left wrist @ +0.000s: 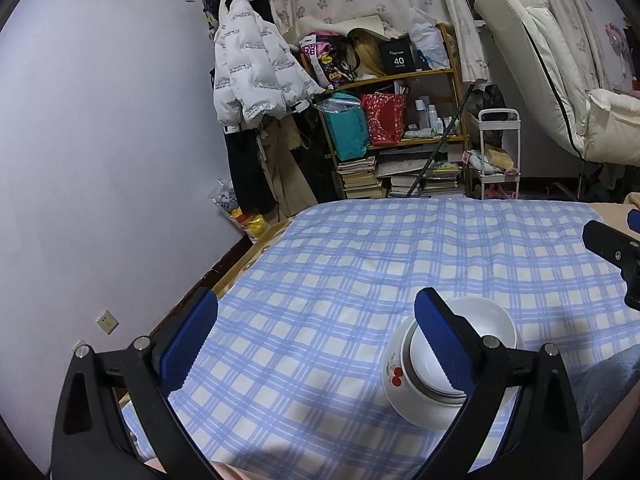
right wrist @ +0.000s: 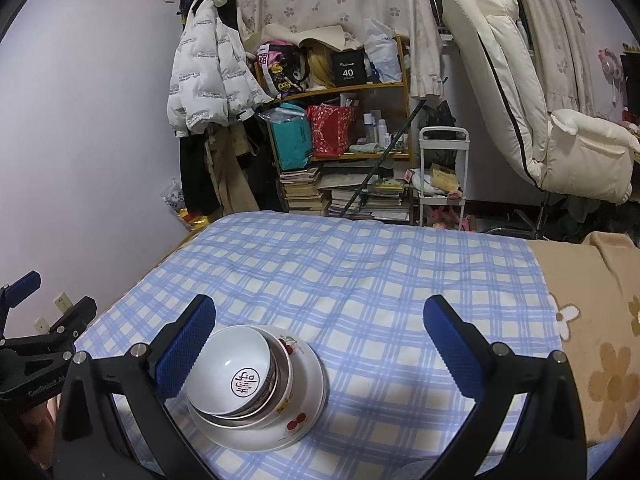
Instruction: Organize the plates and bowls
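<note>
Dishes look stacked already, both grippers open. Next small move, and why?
Probably pull both grippers back and stop. The white bowl sits nested in the metal bowl on the cherry plate, all on the checked cloth. The left gripper and right gripper stand open and hold nothing, and no other loose dish shows.

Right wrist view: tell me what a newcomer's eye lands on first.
The stack of white bowls nested on a cherry-printed plate, on the blue checked cloth near the left pad of the open right gripper. Behind it, a white puffer jacket hangs beside a cluttered shelf.
</note>
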Demonstrator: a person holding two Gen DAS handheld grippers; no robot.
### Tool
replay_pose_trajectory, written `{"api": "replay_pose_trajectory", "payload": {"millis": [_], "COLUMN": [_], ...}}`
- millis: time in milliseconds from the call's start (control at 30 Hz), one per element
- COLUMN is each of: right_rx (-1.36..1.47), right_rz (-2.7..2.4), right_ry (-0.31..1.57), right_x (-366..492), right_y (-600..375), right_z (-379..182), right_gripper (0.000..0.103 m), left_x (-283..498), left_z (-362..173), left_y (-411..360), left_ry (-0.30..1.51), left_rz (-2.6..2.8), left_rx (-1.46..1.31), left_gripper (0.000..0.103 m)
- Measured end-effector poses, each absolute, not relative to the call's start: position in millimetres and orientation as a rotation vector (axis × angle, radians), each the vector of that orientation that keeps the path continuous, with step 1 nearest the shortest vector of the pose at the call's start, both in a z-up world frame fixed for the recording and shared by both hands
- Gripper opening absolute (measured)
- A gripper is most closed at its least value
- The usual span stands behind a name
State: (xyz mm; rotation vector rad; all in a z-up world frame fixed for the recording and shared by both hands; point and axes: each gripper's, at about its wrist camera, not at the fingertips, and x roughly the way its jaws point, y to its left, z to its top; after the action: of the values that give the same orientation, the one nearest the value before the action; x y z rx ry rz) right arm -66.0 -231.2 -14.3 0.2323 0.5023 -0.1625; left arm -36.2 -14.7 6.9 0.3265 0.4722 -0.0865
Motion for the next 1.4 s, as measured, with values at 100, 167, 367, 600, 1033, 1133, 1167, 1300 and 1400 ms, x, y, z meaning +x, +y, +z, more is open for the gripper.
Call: {"api": "replay_pose_trajectory", "payload": {"millis": [100, 167, 367, 600, 1033, 1133, 1167, 1300, 1400], "right_rx": [0.231, 0.231, 0.236, 0.232, 0.231, 0.229, 0.229, 0.229, 0.229], "right_rz": [-0.163, -0.164, -0.165, -0.164, -0.166, -0.165, -0.166, -0.167, -0.165], "right_ry": [0.502, 0.501, 0.507, 0.506, 0.509, 0.508, 0.508, 0.508, 0.51], "right_x": [-66.0, -66.2, -67.6, -66.7, -67.0, -66.9, -66.8, -66.9, -66.6], "right_y": [-230.7, -231.2, -233.1, -232.1, -232.1, -232.0, -231.8, -231.8, -231.8], "right_z": [-14.3, -14.5, -13.8, -14.0, -13.6, -13.5, -13.4, -13.2, -13.1], "right_gripper": [0.103, 0.103, 0.103, 0.103, 0.103, 0.103, 0.103, 0.103, 0.103], "left_x": [-36.5, -36.8, -36.9, -35.7, -35.3, -34.3, -33.9, -33.3, -33.3], "left_z": [8.3, 8.1, 7.9, 6.6, 7.0, 6.6, 6.3, 5.0, 3.8], "left_y": [-12.8, -12.8, -12.3, -12.2, -13.1, -13.3, -12.8, -11.3, -10.4], "left_ry": [0.473, 0.473, 0.472, 0.478, 0.48, 0.485, 0.486, 0.479, 0.479], "left_rz": [-0.09, -0.087, -0.084, -0.083, -0.083, -0.089, -0.089, -0.091, -0.097], "left_rx": [0.317, 0.319, 0.321, 0.324, 0.325, 0.325, 0.325, 0.327, 0.327], "left_gripper": [0.098, 0.098, 0.098, 0.098, 0.098, 0.098, 0.098, 0.098, 0.098]}}
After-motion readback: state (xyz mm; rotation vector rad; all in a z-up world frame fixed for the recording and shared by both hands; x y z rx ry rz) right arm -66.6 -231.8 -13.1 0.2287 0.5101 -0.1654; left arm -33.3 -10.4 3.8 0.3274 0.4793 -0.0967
